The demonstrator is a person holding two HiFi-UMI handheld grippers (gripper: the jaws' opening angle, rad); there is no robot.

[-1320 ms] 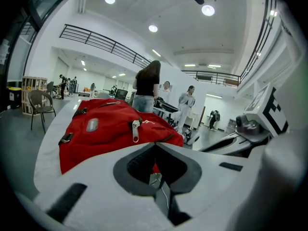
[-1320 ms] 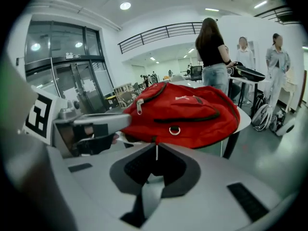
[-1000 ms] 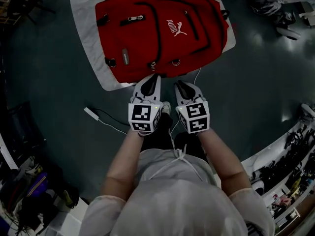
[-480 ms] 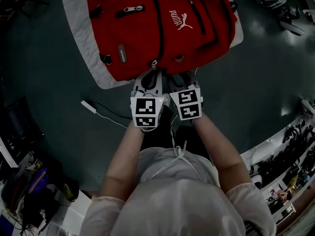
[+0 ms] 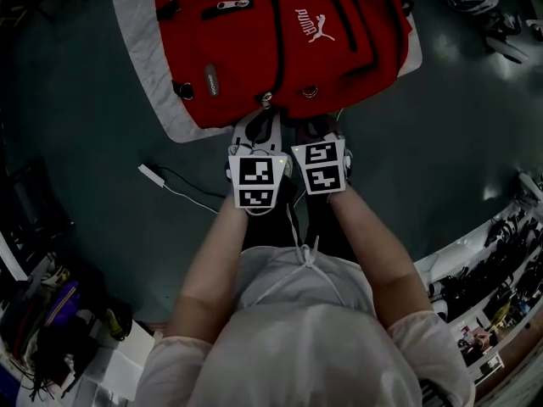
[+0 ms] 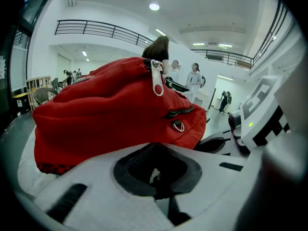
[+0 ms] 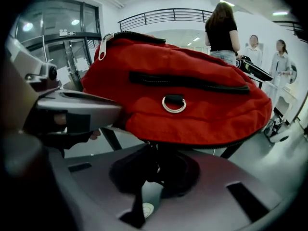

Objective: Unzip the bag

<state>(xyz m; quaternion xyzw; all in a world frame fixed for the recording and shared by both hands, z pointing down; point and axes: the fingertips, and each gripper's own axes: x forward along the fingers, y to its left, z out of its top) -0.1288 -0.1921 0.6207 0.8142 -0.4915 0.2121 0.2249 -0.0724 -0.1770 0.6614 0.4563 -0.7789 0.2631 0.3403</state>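
Observation:
A red backpack (image 5: pixel 280 41) lies flat on a white cloth (image 5: pixel 140 41) on the dark floor. Both grippers sit side by side at its near edge. My left gripper (image 5: pixel 259 127) has its jaws together just short of the bag (image 6: pixel 110 109), and nothing shows between them. A silver zipper pull (image 6: pixel 157 78) hangs high on the bag, well away from them. My right gripper (image 5: pixel 316 130) is under the bag's lower seam (image 7: pixel 192 141). Its jaws are closing, and a dark tab (image 7: pixel 155 154) from that seam runs down between the pads. A metal ring (image 7: pixel 173 104) is sewn above it.
A white cable with a small plug (image 5: pixel 153 175) lies on the floor left of my arms. Cluttered gear lines the lower left (image 5: pixel 51 329) and the right edge (image 5: pixel 501 261). People (image 7: pixel 221 28) stand beyond the bag.
Both grippers have moved forward to the bag's near edge. The right one has also shifted left, close beside the left gripper.

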